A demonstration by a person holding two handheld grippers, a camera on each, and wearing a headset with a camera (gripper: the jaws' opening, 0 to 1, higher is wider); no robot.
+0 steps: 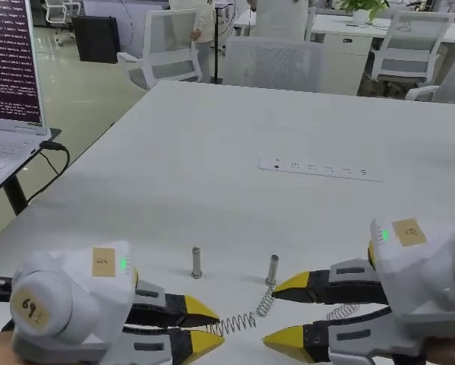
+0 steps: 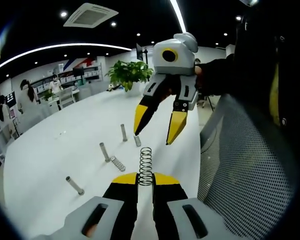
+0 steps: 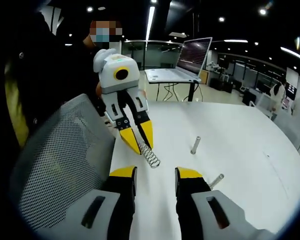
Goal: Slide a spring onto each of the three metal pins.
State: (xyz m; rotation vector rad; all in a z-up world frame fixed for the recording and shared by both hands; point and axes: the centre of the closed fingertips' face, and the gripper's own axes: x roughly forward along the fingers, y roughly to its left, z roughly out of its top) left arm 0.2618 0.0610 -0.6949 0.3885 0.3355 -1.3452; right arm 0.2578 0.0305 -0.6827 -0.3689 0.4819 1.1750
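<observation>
Left gripper in the head view is clamped on a spring just short of an upright pin, and the right gripper stands spread and empty. From the left gripper view the spring juts unsupported past the closed tips, so I judge it may buckle or pop loose if it meets a pin off-axis. Right gripper view: its jaws gape toward that spring, and a careless nudge could topple a pin.
</observation>
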